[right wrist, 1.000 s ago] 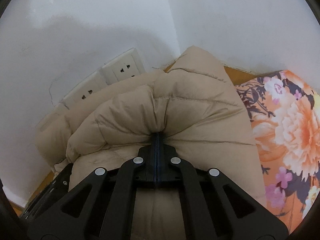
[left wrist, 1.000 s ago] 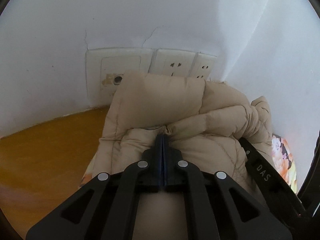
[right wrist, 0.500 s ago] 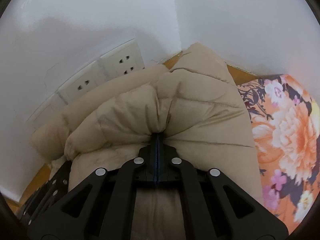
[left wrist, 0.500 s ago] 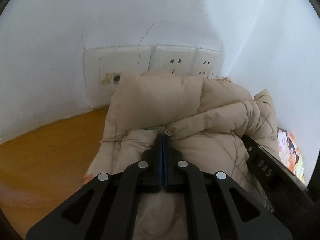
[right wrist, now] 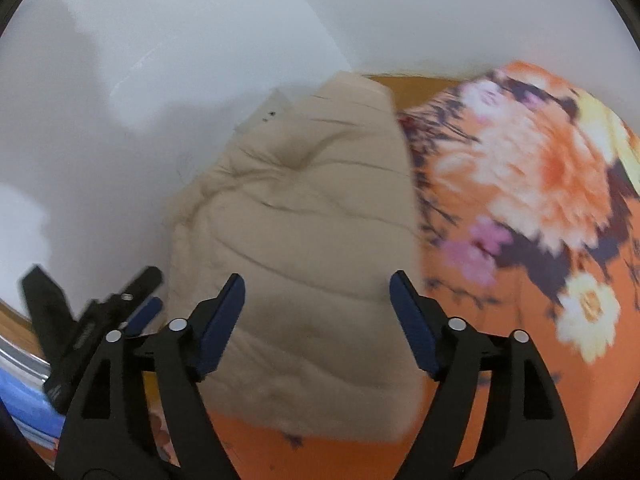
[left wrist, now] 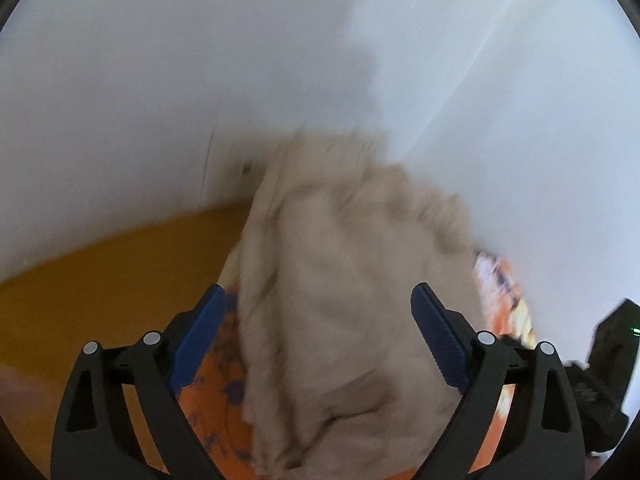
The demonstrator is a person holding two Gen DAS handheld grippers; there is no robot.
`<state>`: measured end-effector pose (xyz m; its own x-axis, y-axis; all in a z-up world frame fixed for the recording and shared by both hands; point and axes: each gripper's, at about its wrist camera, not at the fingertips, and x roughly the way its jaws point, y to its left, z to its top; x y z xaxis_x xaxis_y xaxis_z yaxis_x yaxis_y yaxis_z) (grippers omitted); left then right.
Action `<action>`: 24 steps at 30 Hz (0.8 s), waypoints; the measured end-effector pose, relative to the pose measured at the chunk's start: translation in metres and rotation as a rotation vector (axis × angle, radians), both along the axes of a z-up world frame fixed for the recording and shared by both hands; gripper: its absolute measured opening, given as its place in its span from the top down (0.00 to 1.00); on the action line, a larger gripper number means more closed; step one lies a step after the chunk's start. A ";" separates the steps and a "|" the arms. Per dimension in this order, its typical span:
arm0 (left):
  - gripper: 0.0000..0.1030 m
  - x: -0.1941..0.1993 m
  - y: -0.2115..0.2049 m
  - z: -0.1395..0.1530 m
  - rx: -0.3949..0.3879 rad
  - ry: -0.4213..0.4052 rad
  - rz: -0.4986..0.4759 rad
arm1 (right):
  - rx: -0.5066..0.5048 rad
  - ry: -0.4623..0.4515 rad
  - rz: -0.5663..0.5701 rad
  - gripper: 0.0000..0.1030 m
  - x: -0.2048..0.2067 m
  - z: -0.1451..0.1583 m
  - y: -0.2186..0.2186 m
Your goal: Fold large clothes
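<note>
A beige quilted puffer jacket (left wrist: 340, 280) lies bunched and folded in the corner against the white walls, on an orange floral cloth (right wrist: 520, 184). My left gripper (left wrist: 318, 300) hangs above the jacket's near part, jaws opening wide, pads clear of the fabric. My right gripper (right wrist: 318, 288) likewise stands over the jacket (right wrist: 304, 220), jaws opening, with nothing pressed between its blue pads. The left gripper shows at the lower left of the right wrist view (right wrist: 116, 312). Both views are blurred by motion.
White walls (left wrist: 200, 80) meet in a corner right behind the jacket. A wooden surface (left wrist: 100, 280) runs along the left. Wall sockets (right wrist: 272, 114) peek out behind the jacket. The floral cloth spreads to the right.
Both grippers, earlier shut on folds of the jacket, have let go and opened wide. Both have pulled back and up from the jacket, which has settled in the corner.
</note>
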<state>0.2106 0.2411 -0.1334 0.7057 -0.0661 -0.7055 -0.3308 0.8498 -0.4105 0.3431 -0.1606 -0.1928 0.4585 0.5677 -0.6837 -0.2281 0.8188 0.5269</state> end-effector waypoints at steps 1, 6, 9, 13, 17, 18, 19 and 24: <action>0.13 0.000 0.003 -0.009 -0.016 0.031 0.003 | -0.003 0.005 -0.007 0.22 0.000 -0.004 -0.007; 0.07 -0.014 0.026 -0.051 -0.248 0.058 0.044 | 0.014 0.057 -0.035 0.20 0.007 -0.024 -0.030; 0.08 -0.015 0.024 -0.052 -0.240 0.031 0.030 | 0.058 0.091 -0.020 0.20 0.014 -0.033 -0.031; 0.10 -0.018 0.031 -0.064 -0.359 -0.018 -0.010 | 0.103 0.110 0.019 0.20 0.022 -0.043 -0.022; 0.10 -0.012 0.033 -0.082 -0.488 -0.036 -0.053 | 0.164 0.146 0.026 0.14 0.031 -0.053 -0.016; 0.10 -0.008 0.034 -0.085 -0.497 -0.042 -0.060 | 0.182 0.158 0.032 0.14 0.035 -0.056 -0.015; 0.10 -0.005 0.034 -0.086 -0.509 -0.051 -0.070 | 0.214 0.181 0.041 0.14 0.039 -0.061 -0.014; 0.10 0.019 0.036 -0.093 -0.540 -0.058 -0.107 | 0.320 0.240 0.051 0.14 0.049 -0.078 -0.015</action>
<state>0.2292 0.2767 -0.2265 0.7115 -0.4816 -0.5117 -0.2182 0.5408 -0.8124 0.3924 -0.1754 -0.2709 0.2731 0.7875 -0.5525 -0.1039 0.5952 0.7969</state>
